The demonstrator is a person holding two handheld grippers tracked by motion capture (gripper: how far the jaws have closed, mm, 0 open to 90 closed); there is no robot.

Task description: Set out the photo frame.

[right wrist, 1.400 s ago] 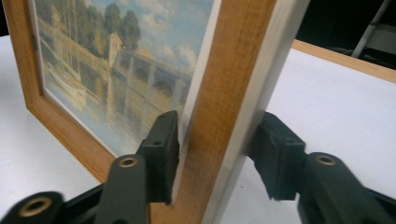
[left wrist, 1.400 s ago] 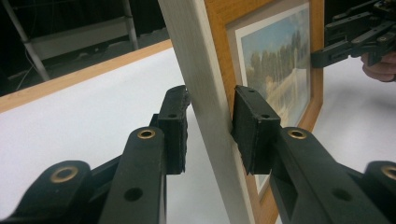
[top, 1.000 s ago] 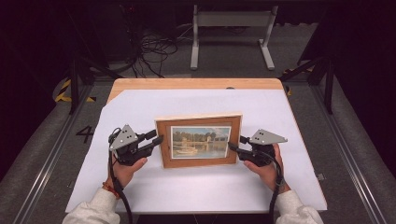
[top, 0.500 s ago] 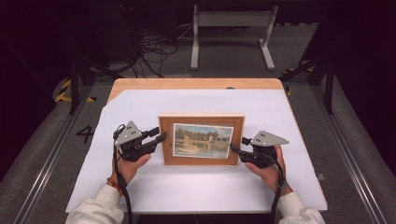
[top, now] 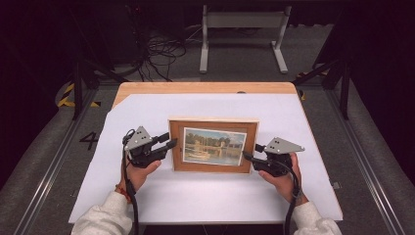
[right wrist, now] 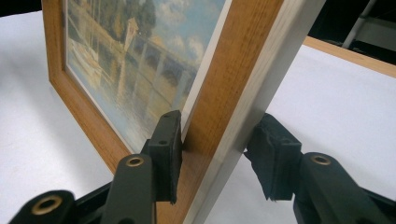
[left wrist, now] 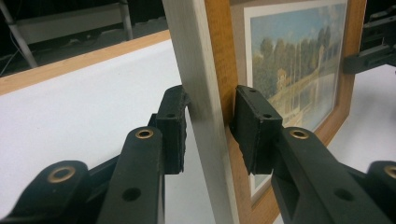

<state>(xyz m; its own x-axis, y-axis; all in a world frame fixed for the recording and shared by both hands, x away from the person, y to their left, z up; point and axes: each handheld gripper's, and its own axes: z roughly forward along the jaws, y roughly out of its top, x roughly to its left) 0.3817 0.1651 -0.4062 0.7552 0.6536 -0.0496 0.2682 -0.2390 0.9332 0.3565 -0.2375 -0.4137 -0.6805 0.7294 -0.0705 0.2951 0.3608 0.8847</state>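
Observation:
A wooden picture frame (top: 214, 145) with a river landscape print stands tilted up on the white sheet, its top edge leaning away from the person. My left gripper (top: 171, 142) is shut on the frame's left side. In the left gripper view the left gripper (left wrist: 208, 123) has one pad on the pale outer edge and one on the frame (left wrist: 299, 70) front. My right gripper (top: 247, 155) is shut on the frame's lower right side. In the right gripper view the right gripper (right wrist: 217, 154) pinches the frame (right wrist: 140, 60) front and back.
A white sheet (top: 205, 105) covers a wooden table (top: 205, 88). Behind the table lie floor cables (top: 161, 49) and a metal stand (top: 242, 19). Floor rails run along both sides, with a number 4 marking (top: 89, 140) at the left.
Both grippers and the frame have shifted slightly to the right. The frame has straightened and tipped up a little more.

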